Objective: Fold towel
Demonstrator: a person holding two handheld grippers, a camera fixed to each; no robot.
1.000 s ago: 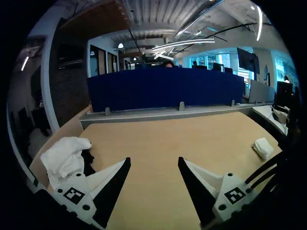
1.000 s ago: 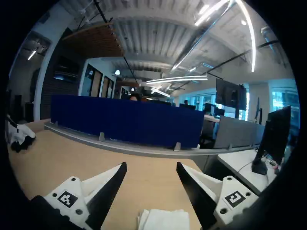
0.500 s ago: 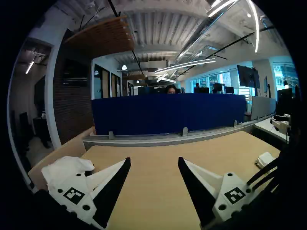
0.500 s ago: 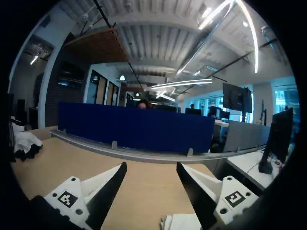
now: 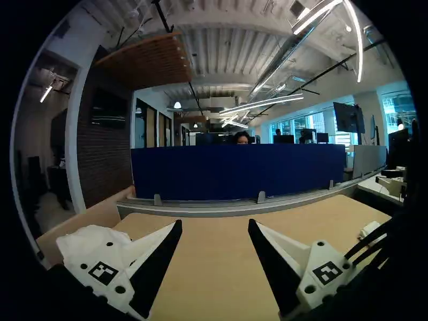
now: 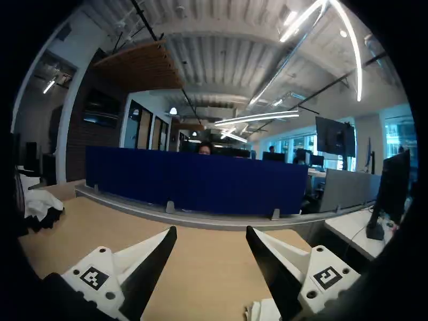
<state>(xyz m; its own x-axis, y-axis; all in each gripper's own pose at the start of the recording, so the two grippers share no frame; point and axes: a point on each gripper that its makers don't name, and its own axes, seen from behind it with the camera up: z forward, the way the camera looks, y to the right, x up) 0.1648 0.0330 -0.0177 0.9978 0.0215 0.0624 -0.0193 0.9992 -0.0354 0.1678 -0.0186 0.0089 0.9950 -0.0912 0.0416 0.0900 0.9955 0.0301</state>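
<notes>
1. Left gripper view: the left hand-held gripper (image 5: 214, 251) hangs over the tan desk (image 5: 214, 227), fingers spread wide apart with nothing between them.
2. Off by the desk's left corner lies a crumpled white towel (image 5: 80, 241), partly hidden behind the left finger's base.
3. Far right, near the desk edge, a folded white towel (image 5: 368, 231) peeks out behind black cables (image 5: 374, 243). The two towels are well apart.
4. Along the back of the desk runs a blue partition (image 5: 235, 171), with a person's head (image 5: 242, 138) just above it.
5. Right gripper view: the right hand-held gripper (image 6: 211, 257) is spread open too, gripping nothing, with bare desk (image 6: 107, 224) showing between the fingers.
6. At the bottom, the folded white towel (image 6: 260, 310) sits just beside the right finger. Whether they touch, I cannot tell.
7. Far left, the crumpled white towel (image 6: 40, 202) sits on top of something dark (image 6: 40, 220).
8. The blue partition (image 6: 198, 182) crosses behind, and a monitor (image 6: 393, 187) stands on the neighbouring desk to the right.
</notes>
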